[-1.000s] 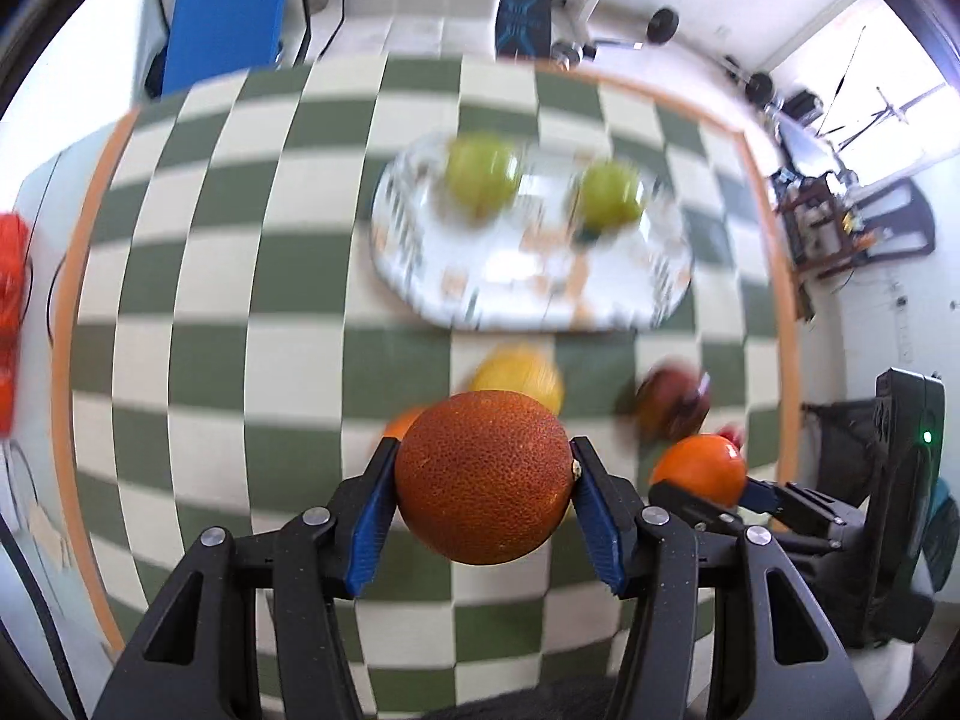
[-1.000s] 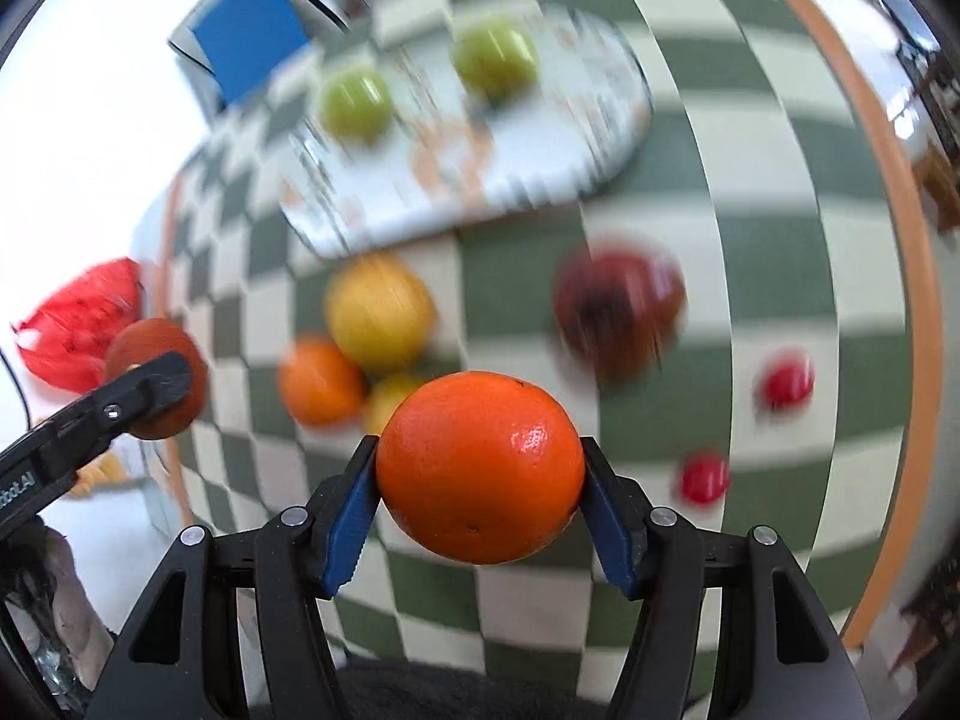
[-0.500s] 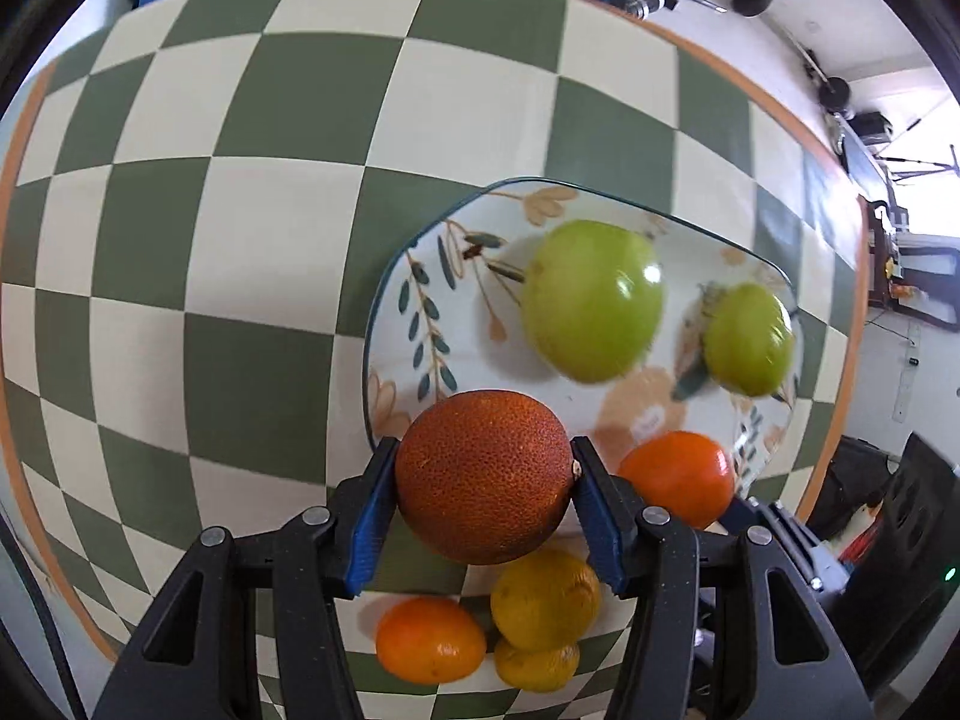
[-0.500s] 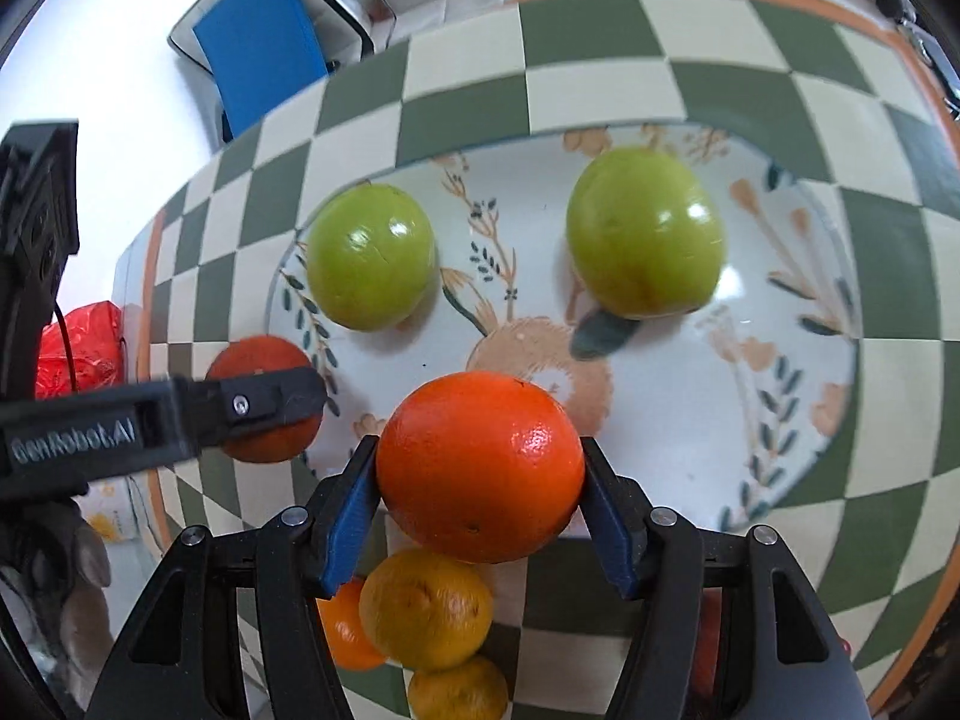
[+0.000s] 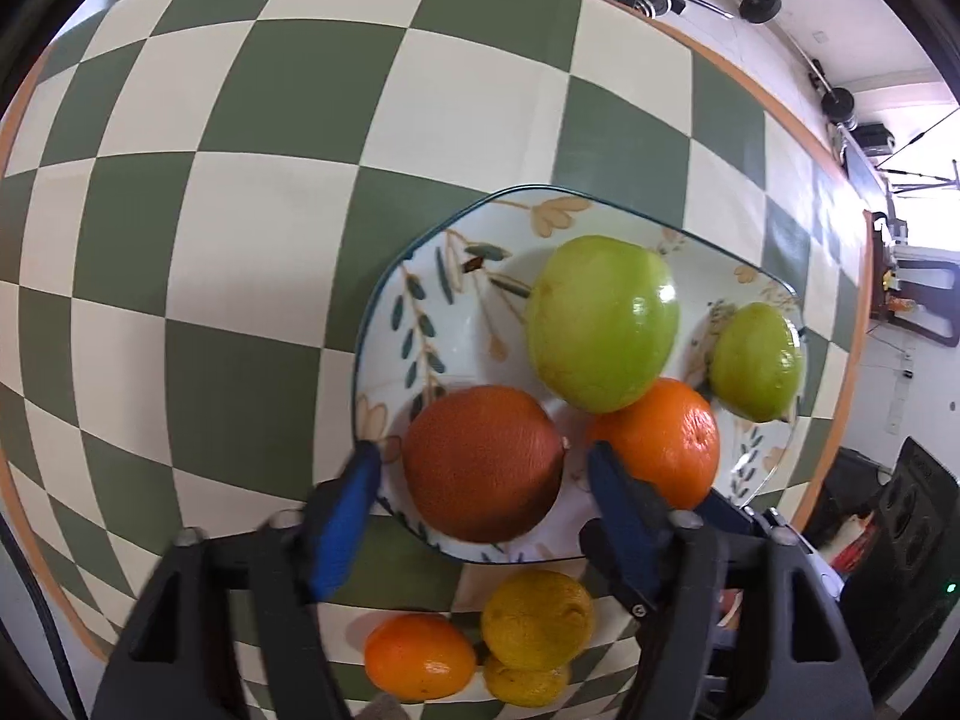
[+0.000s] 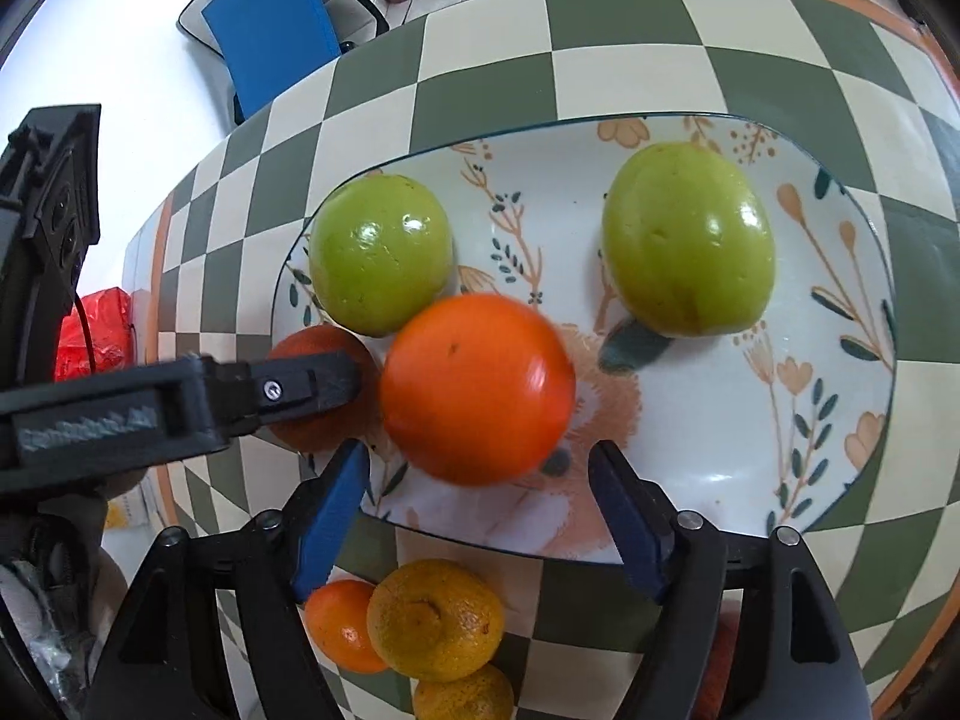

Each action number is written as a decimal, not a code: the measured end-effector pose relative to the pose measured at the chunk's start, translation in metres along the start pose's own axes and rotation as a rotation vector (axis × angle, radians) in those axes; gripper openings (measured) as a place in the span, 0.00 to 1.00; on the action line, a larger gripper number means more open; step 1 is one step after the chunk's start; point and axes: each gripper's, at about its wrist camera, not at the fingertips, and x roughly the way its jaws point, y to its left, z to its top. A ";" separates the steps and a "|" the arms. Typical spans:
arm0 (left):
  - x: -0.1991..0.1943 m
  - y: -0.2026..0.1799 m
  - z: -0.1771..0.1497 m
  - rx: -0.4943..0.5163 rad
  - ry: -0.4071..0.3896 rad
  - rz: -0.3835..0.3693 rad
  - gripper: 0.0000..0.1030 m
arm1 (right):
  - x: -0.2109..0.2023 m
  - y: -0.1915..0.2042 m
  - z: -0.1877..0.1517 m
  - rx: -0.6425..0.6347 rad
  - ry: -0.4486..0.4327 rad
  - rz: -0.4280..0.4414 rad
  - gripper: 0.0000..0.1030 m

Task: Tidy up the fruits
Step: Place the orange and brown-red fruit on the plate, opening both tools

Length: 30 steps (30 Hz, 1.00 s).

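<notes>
Where green-and-cream checks cover the worktop (image 5: 252, 138), blue panel (image 6: 270, 24) beyond its edge, floral plate (image 6: 690, 438) long axis left-right, dark orange (image 5: 483, 471) and bright orange (image 6: 477, 390) resting on it, left claw (image 5: 480, 480) and right claw (image 6: 477, 480) both spread apart, touching neither.

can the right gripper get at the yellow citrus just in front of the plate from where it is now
Probably yes. The right gripper is open, having let go of the orange, and the yellow citrus lies uncovered on the table just below it, though small neighbours crowd it.

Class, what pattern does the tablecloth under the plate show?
The tablecloth is checked in green and cream squares, clearest in the left wrist view.
</notes>
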 end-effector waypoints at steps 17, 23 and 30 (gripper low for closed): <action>-0.059 -0.013 -0.069 0.094 -0.266 0.249 0.88 | -0.084 -0.011 -0.047 -0.051 -0.139 -0.332 0.93; -0.091 -0.016 -0.114 0.121 -0.373 0.245 0.88 | -0.117 -0.006 -0.074 -0.038 -0.180 -0.354 0.93; -0.133 -0.026 -0.158 0.150 -0.471 0.222 0.88 | -0.162 0.012 -0.109 -0.053 -0.268 -0.373 0.93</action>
